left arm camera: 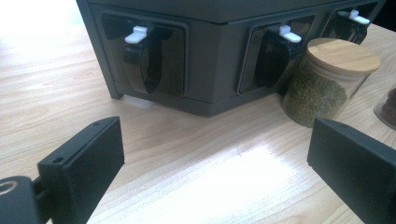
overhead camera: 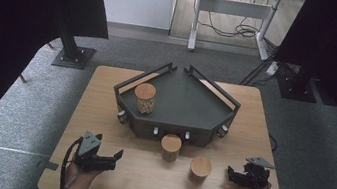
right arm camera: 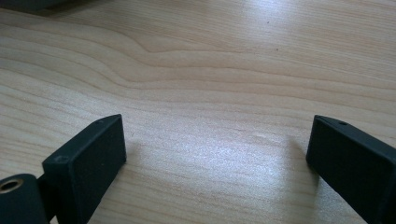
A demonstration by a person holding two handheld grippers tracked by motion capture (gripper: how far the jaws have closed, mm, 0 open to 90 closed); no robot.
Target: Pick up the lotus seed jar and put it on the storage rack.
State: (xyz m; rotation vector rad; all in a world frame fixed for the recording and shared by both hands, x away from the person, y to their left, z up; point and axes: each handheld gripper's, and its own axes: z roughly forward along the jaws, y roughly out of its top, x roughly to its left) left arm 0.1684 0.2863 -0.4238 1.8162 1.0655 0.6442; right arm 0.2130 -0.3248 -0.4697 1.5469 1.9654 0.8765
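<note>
Both grippers held wide, nothing gripped
Left gripper (overhead camera: 116,159) is seen at 7 o'clock, right gripper (overhead camera: 229,174) at 5, jars (overhead camera: 170,147) between

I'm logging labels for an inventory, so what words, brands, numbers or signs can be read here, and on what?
None can be read: no print shows on the three jars, one on the dark corner shelf, the green-bean jar and the third jar on the wooden table.
The shelf's front hooks are plain white tabs.
The left gripper and right gripper show no readable marking.
</note>
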